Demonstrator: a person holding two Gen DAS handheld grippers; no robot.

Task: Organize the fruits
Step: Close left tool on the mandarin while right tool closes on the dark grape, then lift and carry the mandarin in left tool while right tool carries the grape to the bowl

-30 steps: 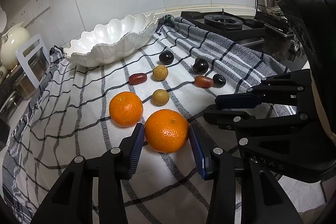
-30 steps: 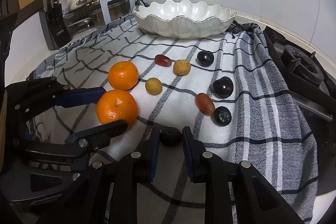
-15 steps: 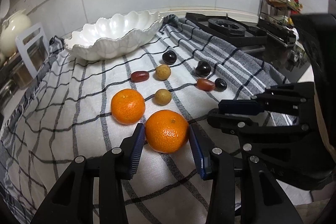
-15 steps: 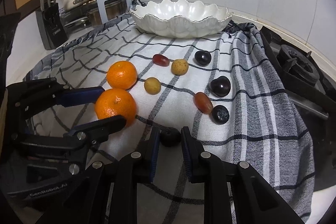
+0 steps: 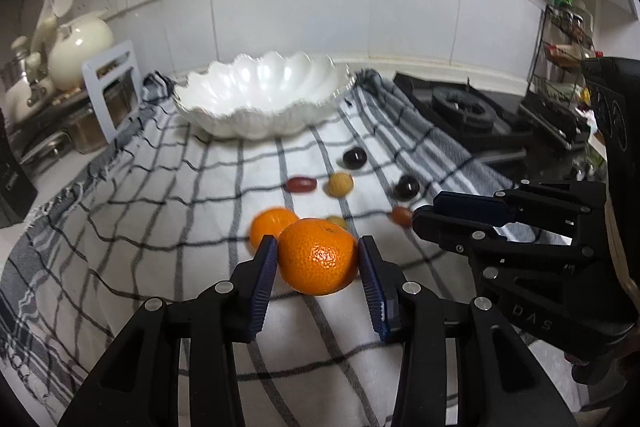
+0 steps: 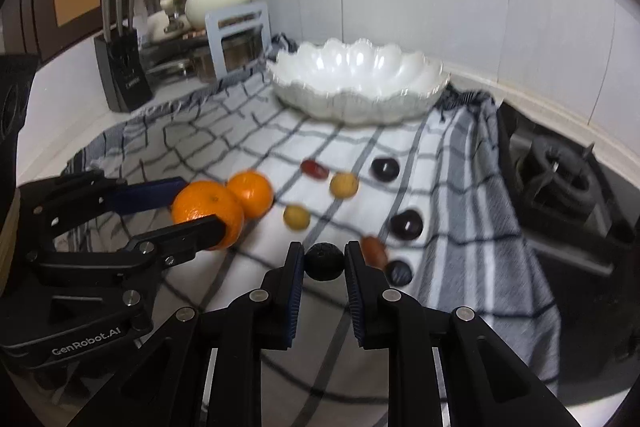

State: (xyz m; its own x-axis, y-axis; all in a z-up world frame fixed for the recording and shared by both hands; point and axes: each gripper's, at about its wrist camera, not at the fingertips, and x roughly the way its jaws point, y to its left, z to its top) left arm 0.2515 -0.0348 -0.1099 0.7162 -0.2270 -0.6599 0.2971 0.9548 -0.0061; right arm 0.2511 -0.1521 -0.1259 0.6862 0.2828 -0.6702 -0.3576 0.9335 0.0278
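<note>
Two hand-held grippers squeezed fruit: left hand-held gripper (image 5: 318, 263) held an orange (image 5: 318, 257), right hand-held gripper (image 6: 324, 261) a small dark fruit (image 6: 324, 261).

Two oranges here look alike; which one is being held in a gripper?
The nearer orange, clamped between the left gripper pads; the other orange lies behind it on the checked cloth.

Open checked cloth (image 5: 160, 227) left of scattered fruit; white bowl (image 5: 260, 99) blocks rear; stove (image 5: 460, 107) bounds right; knife block (image 6: 122, 75) far left.
</note>
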